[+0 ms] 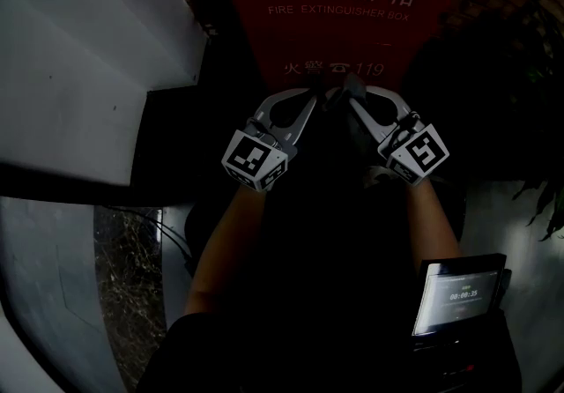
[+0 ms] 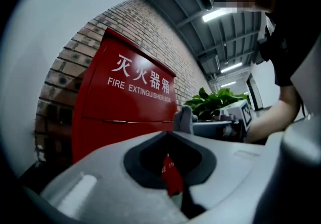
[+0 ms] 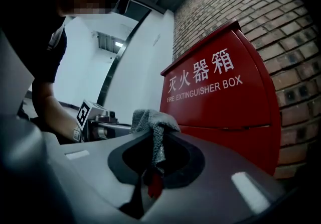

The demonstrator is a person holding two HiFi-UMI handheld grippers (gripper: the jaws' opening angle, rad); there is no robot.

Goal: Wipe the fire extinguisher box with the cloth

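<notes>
The red fire extinguisher box (image 1: 339, 21) stands against a brick wall, straight ahead of both grippers. A grey cloth (image 1: 346, 83) hangs bunched in my right gripper (image 1: 354, 93), which is shut on it just in front of the box's lower front. In the right gripper view the cloth (image 3: 150, 120) drapes down between the jaws of that gripper (image 3: 153, 135), with the box (image 3: 225, 102) to the right. My left gripper (image 1: 319, 93) is shut with its tips close beside the cloth. In the left gripper view, this gripper (image 2: 168, 131) holds nothing I can see, and the cloth (image 2: 183, 119) shows just past it.
A brick wall (image 3: 281, 32) backs the box. White stepped panels (image 1: 88, 48) rise at the left. A leafy plant (image 1: 529, 56) stands to the right of the box. A small screen device (image 1: 458, 294) hangs near the person's right forearm.
</notes>
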